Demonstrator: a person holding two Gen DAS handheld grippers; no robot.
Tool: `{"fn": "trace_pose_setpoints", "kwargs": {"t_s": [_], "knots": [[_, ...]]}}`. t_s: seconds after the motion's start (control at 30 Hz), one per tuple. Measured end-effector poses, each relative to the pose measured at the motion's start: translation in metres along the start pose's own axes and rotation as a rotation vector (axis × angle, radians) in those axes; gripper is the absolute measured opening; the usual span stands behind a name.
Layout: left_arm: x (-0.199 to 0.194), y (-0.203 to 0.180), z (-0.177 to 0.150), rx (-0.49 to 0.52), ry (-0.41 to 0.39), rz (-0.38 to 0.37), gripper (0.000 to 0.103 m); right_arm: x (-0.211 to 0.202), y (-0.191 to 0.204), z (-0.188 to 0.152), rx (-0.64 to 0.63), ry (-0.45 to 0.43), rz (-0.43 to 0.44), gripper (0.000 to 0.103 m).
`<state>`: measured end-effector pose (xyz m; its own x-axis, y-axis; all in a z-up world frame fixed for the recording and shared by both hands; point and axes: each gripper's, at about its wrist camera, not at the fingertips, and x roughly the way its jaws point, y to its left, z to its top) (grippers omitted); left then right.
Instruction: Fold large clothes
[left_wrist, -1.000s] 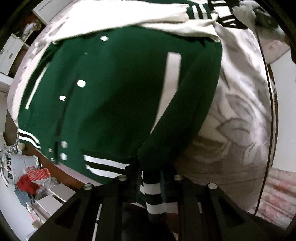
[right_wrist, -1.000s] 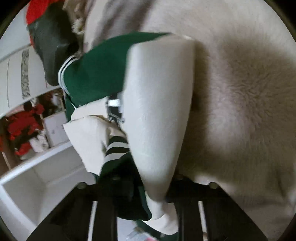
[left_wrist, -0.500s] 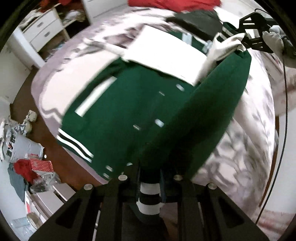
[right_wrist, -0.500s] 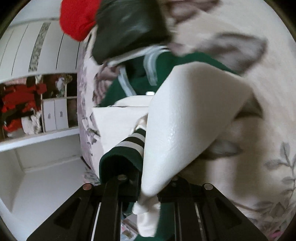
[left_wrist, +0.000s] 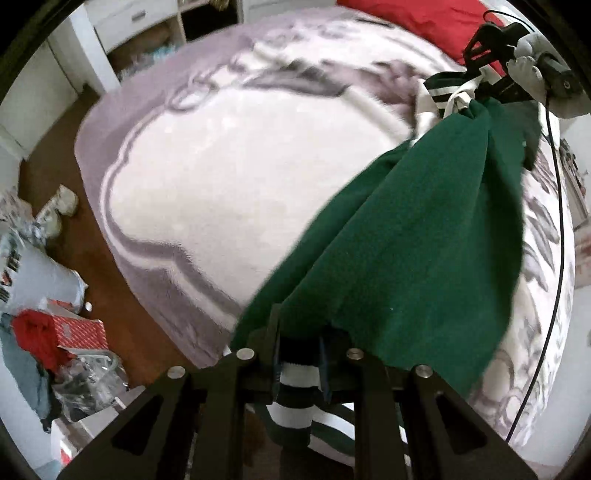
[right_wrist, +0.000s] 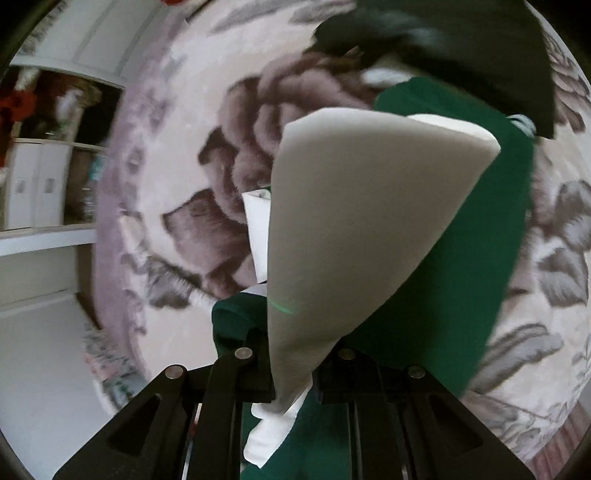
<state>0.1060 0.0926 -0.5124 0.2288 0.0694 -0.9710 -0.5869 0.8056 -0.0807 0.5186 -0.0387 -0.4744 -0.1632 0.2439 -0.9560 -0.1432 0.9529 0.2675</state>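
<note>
Jacket (left_wrist: 424, 236) clamped by both tools; only right view shows its white sleeve (right_wrist: 354, 221)

The green varsity jacket with white sleeves (left_wrist: 424, 236) hides the fingers (right_wrist: 258, 354) of the right gripper, its striped hem (left_wrist: 295, 398) leaves the lower edge, and the floral blanket (right_wrist: 155, 122) is blurred.

floral blanket (left_wrist: 229, 155), red pillow (left_wrist: 417, 18), white shelves (right_wrist: 40, 199)

Soft even daylight, motion blur throughout, strong fisheye warping at edges.
</note>
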Motion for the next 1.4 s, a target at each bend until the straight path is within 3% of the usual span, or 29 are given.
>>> {"fn": "trace_pose_setpoints", "kwargs": {"t_s": [0.2, 0.27, 0.33, 0.4, 0.5, 0.6, 0.7, 0.87, 1.07, 1.2, 1.4], "knots": [[0.060, 0.035, 0.015, -0.016, 0.138, -0.093, 0.019, 0.071, 0.028, 0.021, 0.034, 0.028, -0.119, 0.015], [0.061, 0.040, 0.016, -0.024, 0.163, -0.124, 0.021, 0.071, 0.023, 0.023, 0.064, 0.034, -0.073, 0.026], [0.055, 0.039, 0.014, -0.003, 0.171, -0.131, 0.022, 0.061, 0.020, 0.020, 0.039, 0.057, 0.013, 0.050], [0.042, 0.035, 0.010, 0.026, 0.168, -0.112, 0.026, 0.046, 0.013, 0.009, 0.020, 0.090, 0.107, 0.054], [0.026, 0.031, 0.008, 0.036, 0.172, -0.100, 0.027, 0.021, -0.010, -0.019, 0.008, 0.103, 0.157, 0.067], [0.011, 0.030, 0.003, 0.012, 0.174, -0.091, 0.028, -0.002, -0.043, -0.063, -0.012, 0.107, 0.158, 0.070], [-0.002, 0.024, 0.000, 0.059, 0.159, -0.009, 0.028, -0.012, -0.077, -0.119, -0.024, 0.114, 0.130, 0.073], [-0.019, 0.035, 0.001, 0.057, 0.145, 0.071, 0.028, 0.006, -0.125, -0.212, -0.021, 0.170, 0.061, 0.074], [-0.020, 0.035, 0.003, 0.079, 0.126, 0.134, 0.028, 0.033, -0.143, -0.297, -0.045, 0.178, 0.023, 0.075], [-0.028, 0.027, 0.005, 0.085, 0.104, 0.145, 0.028, 0.053, -0.157, -0.328, 0.013, 0.229, 0.074, 0.075], [-0.032, 0.018, 0.004, 0.095, 0.087, 0.145, 0.028, 0.051, -0.152, -0.341, 0.000, 0.203, 0.085, 0.075]]}}
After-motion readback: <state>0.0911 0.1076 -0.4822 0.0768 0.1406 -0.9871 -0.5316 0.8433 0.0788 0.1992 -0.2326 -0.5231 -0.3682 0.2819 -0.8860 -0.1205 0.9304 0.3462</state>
